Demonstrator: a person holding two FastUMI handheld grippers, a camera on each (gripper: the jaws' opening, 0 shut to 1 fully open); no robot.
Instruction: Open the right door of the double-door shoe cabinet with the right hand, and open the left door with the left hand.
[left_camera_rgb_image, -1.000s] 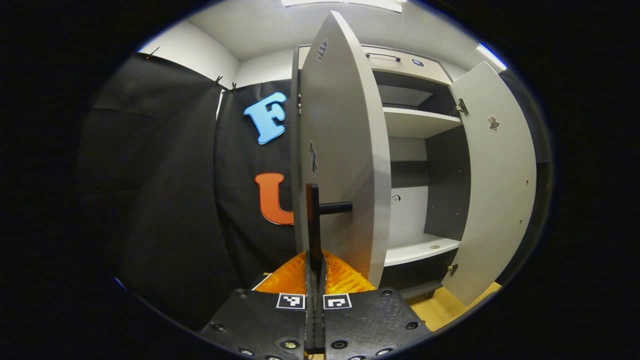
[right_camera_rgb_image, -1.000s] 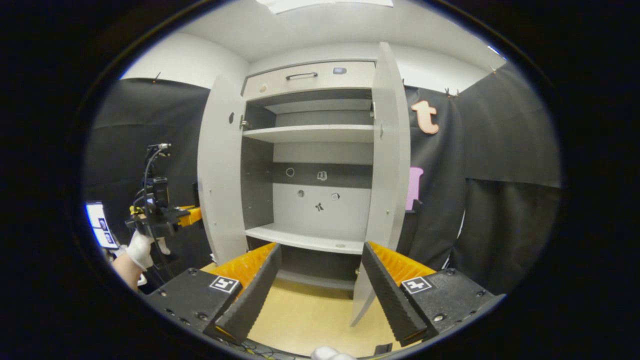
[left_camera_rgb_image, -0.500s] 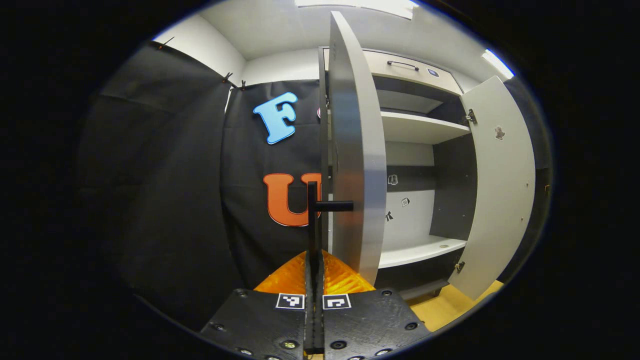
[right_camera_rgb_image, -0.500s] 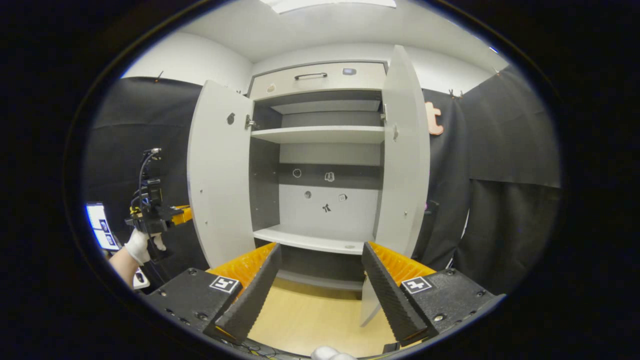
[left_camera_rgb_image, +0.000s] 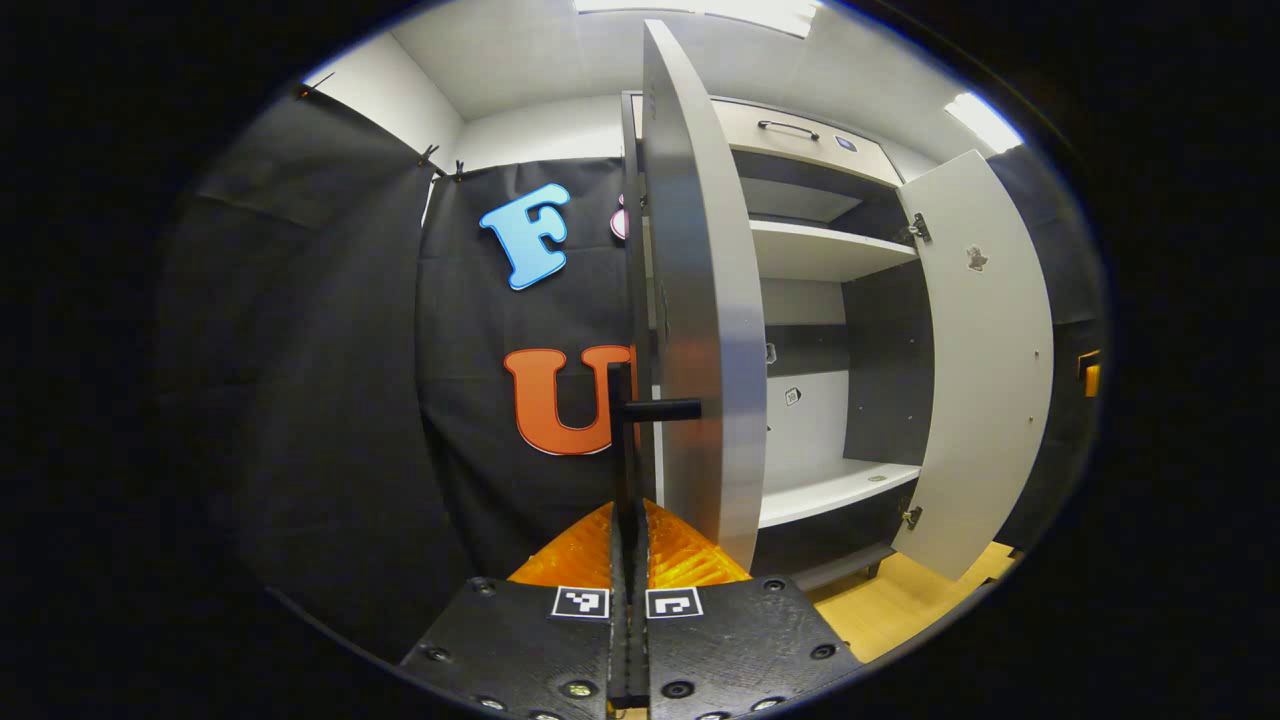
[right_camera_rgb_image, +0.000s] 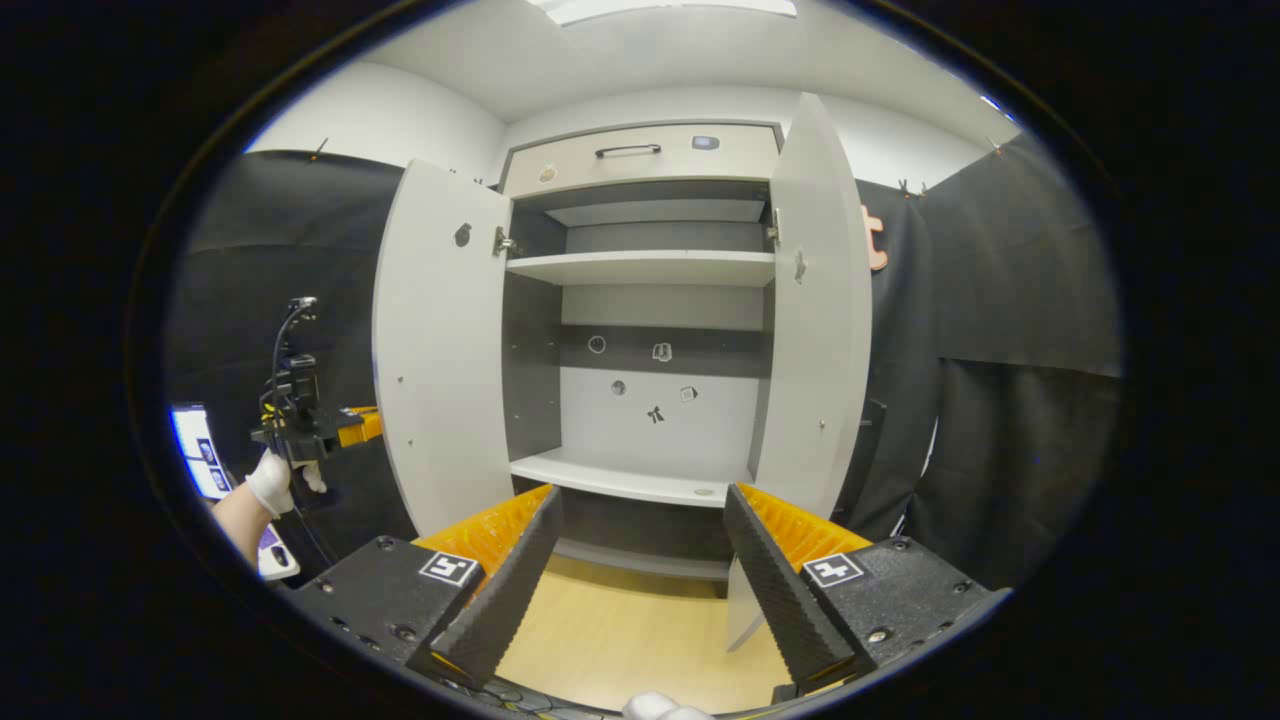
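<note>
While both doors stand wide | left claw (left_camera_rgb_image: 629, 520) pinching left door's handle (left_camera_rgb_image: 622, 440) | right claw (right_camera_rgb_image: 640, 560) spread, clear of right door (right_camera_rgb_image: 815, 310) | step: final swing | next: release handle.

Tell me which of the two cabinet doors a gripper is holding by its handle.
The left door: the left gripper is shut on its black handle. The right door stands open, untouched.

The left gripper view rides close against the left door's (left_camera_rgb_image: 700, 300) edge, facing along it, while the right gripper view faces the open shoe cabinet (right_camera_rgb_image: 650, 300) squarely from farther back; both share its shelves.
</note>
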